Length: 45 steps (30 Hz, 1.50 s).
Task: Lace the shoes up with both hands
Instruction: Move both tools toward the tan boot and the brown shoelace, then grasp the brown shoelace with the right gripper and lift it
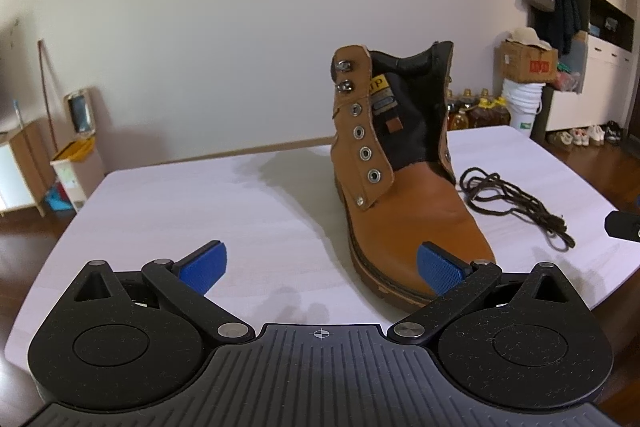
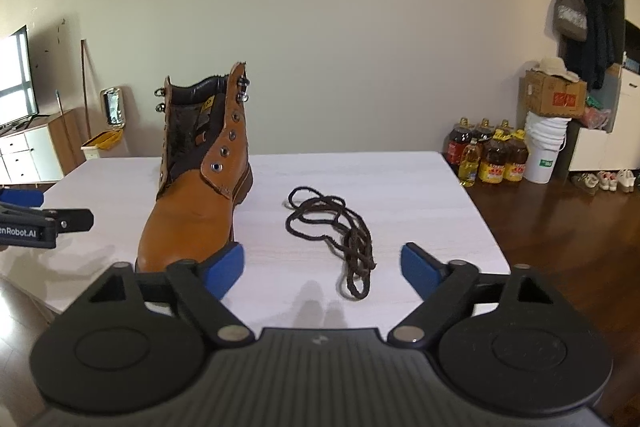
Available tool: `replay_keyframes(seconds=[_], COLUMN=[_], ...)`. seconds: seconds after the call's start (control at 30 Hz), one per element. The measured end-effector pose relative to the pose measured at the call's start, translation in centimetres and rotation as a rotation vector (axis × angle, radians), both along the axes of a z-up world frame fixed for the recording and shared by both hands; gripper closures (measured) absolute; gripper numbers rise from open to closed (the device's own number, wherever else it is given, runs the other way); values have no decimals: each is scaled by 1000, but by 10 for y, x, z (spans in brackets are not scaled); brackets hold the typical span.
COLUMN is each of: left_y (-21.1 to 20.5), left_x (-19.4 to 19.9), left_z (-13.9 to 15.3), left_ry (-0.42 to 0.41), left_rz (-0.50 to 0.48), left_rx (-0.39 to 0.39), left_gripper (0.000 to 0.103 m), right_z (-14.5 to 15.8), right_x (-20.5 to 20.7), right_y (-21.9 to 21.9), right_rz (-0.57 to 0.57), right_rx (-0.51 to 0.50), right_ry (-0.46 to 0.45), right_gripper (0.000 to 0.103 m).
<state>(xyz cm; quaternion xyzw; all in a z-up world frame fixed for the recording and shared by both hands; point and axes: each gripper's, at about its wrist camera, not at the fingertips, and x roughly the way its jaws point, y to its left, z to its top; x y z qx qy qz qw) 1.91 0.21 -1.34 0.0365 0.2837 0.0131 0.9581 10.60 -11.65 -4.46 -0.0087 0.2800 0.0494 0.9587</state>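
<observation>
1. A tan leather boot point(image 1: 404, 195) is standing upright on a white desk point(image 1: 200, 203), its eyelets empty and its tongue showing.
2. A dark brown shoelace point(image 2: 340, 231) is lying loose in a tangle on the desk, just beside the boot and apart from it.
3. The left tool point(image 1: 322, 269) is hovering spread wide and released, gripping nothing, near the boot's toe.
4. The right tool point(image 2: 322, 269) is likewise gaping, empty, above the lace.

Left gripper point(image 1: 322, 269), right gripper point(image 2: 322, 267): fingers apart.
</observation>
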Motion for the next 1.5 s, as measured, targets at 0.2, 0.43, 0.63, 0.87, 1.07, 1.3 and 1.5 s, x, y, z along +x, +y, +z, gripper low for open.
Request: replay_keyframes(seconds=[0.2, 0.43, 0.63, 0.87, 1.07, 1.3, 1.5], left_y=[0, 0, 3, 6, 8, 11, 12], left_x=[17, 37, 50, 59, 64, 69, 70], left_z=[-9, -20, -29, -33, -31, -29, -24], left_ry=[5, 32, 45, 44, 37, 30, 21], left_rz=[-14, -22, -20, -27, -39, -49, -58], left_rx=[3, 19, 25, 20, 15, 4, -5], left_gripper=[0, 0, 0, 0, 0, 0, 0], right_z=[-14, -29, -37, -42, -39, -39, -41], right_x=[14, 33, 53, 68, 84, 98, 138], right_y=[-8, -14, -15, -10, -10, -12, -6], right_rz=[4, 9, 39, 62, 82, 94, 154], right_rx=[8, 3, 1, -30, -56, -72, -102], right_ry=[38, 70, 90, 103, 102, 105, 127], right_gripper=[28, 43, 59, 79, 79, 91, 90])
